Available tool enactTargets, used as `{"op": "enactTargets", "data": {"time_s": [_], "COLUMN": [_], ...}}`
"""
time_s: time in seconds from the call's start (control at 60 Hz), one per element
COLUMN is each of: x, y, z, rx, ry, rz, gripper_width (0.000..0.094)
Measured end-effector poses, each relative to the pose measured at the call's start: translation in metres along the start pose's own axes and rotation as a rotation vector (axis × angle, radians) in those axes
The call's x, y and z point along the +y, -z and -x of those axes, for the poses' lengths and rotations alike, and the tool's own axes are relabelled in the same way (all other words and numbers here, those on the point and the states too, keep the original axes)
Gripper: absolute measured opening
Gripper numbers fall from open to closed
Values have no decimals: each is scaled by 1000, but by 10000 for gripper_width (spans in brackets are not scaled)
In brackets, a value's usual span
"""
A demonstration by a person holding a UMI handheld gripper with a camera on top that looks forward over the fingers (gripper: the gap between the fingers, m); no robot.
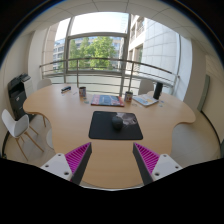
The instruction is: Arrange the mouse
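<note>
A dark mouse sits on a black mouse pad in the middle of a round wooden table. It lies towards the pad's far right part. My gripper is open and empty, with its two magenta-padded fingers spread wide above the table's near edge. The pad and mouse lie well beyond the fingertips, roughly centred between them.
A magazine lies beyond the pad. A laptop or papers and a dark cup stand at the far right, a small cup at the far left. A white chair stands left of the table. Windows and a railing are behind.
</note>
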State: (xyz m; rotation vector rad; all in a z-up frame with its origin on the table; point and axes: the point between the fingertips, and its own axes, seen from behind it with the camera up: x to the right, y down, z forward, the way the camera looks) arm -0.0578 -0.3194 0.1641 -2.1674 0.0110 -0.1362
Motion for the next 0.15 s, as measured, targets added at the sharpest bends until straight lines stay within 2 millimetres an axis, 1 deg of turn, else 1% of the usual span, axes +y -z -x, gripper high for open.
{"op": "enactTargets", "data": {"time_s": [0.067,0.083,0.15], "x": [-2,0,-1], "y": [3,8,10], "z": [-1,0,-1], "rx": [1,3,4], "ry": [1,1,2], "rz": [-5,-8,-10], "gripper_width": [841,842,841]}}
